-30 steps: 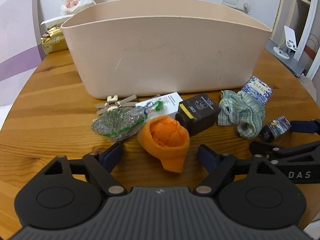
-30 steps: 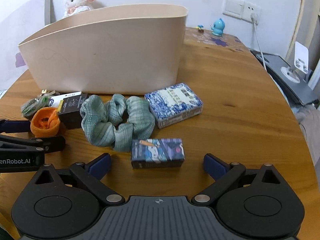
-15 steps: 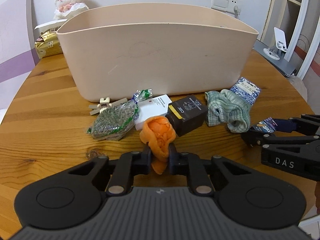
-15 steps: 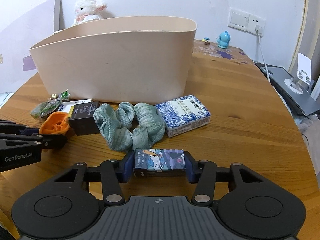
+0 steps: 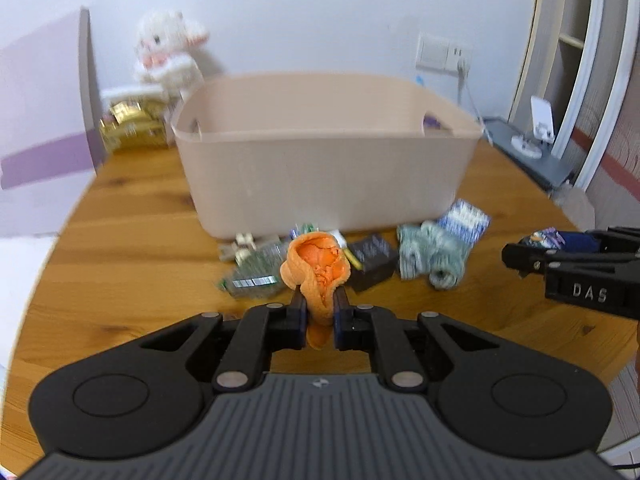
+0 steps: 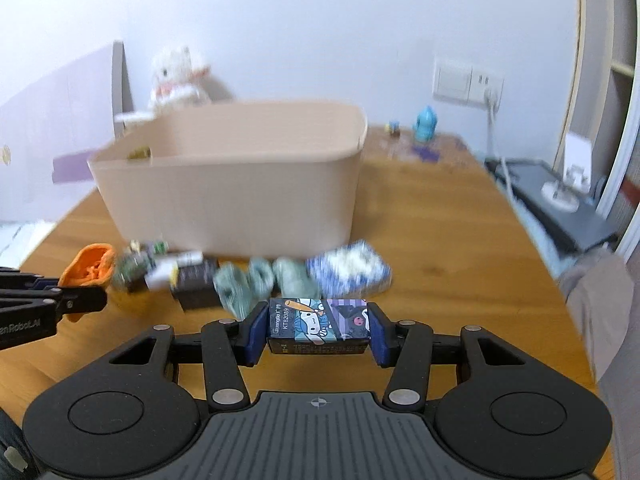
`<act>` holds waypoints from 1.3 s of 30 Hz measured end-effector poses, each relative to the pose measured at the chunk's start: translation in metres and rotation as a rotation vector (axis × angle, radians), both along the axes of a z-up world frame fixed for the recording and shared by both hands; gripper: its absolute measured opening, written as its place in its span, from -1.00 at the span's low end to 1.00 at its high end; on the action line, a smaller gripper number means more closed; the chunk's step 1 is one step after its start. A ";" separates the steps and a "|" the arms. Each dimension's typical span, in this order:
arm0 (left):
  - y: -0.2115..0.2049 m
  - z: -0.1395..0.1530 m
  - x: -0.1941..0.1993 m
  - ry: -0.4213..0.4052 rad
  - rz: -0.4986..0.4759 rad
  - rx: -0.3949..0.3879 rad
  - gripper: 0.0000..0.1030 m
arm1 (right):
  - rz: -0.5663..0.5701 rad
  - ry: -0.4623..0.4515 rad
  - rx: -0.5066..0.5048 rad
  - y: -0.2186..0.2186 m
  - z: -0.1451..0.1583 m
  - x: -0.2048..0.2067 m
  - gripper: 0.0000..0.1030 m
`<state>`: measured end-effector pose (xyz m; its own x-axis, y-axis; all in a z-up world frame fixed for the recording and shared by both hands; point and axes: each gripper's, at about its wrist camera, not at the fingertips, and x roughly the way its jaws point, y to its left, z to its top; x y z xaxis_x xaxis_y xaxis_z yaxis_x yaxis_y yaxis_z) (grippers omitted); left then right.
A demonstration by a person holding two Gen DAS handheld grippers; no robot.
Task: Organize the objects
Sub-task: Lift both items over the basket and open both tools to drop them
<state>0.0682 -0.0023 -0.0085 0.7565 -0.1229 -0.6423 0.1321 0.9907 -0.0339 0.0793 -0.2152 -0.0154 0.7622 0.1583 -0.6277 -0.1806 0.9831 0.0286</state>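
Observation:
My left gripper [image 5: 319, 312] is shut on an orange cloth pouch [image 5: 318, 268], lifted off the wooden table [image 5: 132, 276]; it also shows in the right wrist view as the orange pouch [image 6: 90, 266]. My right gripper [image 6: 318, 330] is shut on a small cartoon-printed box [image 6: 318, 320], raised above the table. A beige plastic bin [image 5: 326, 172] stands behind, its inside mostly hidden. Before the bin lie a green foil packet [image 5: 256, 270], a black box [image 5: 372, 260], a green scrunchie [image 5: 432, 252] and a blue patterned pack [image 5: 464, 222].
A plush lamb [image 5: 168, 52] and a gold packet [image 5: 134, 128] sit at the back left. A blue figurine [image 6: 425, 124] stands near the wall socket [image 6: 468, 84]. A grey device [image 6: 560, 208] lies off the table's right edge. A person's clothed leg [image 6: 600, 312] is at the right.
Both grippers, open a second ago, closed on the pouch and the cartoon box and have since lifted them up off the table; the view now sits higher above the bin.

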 end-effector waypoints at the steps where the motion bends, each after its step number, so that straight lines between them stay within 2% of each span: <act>1: 0.002 0.006 -0.002 -0.015 0.000 0.001 -0.73 | 0.002 -0.019 0.001 0.000 0.007 -0.001 -0.09; 8: 0.010 0.040 0.008 -0.100 0.022 0.024 -0.73 | 0.001 -0.151 0.044 0.004 0.050 0.009 -0.09; 14: 0.012 0.064 0.036 -0.176 0.042 0.040 -0.73 | 0.002 -0.232 0.060 0.009 0.074 0.033 -0.09; 19: 0.008 0.065 0.076 -0.170 0.070 0.080 -0.73 | 0.013 -0.260 0.050 0.019 0.082 0.066 -0.09; 26: 0.007 0.036 0.133 -0.068 0.101 0.108 -0.73 | 0.031 -0.214 0.019 0.038 0.068 0.118 -0.09; 33: 0.002 0.013 0.157 -0.009 0.105 0.134 -0.71 | 0.064 -0.123 -0.058 0.054 0.036 0.151 -0.08; 35: 0.003 0.012 0.159 -0.004 0.106 0.134 -0.68 | 0.067 -0.099 -0.076 0.057 0.029 0.155 0.10; 36: 0.003 0.012 0.159 -0.008 0.103 0.132 -0.66 | 0.070 -0.092 -0.080 0.058 0.026 0.156 0.16; 37: 0.004 0.012 0.160 -0.013 0.100 0.131 -0.44 | 0.071 -0.089 -0.085 0.058 0.025 0.155 0.28; 38: 0.005 0.013 0.157 -0.024 0.100 0.127 -0.13 | 0.070 -0.096 -0.090 0.058 0.026 0.153 0.35; 39: 0.006 0.015 0.155 -0.037 0.100 0.123 0.04 | 0.068 -0.111 -0.096 0.058 0.028 0.150 0.51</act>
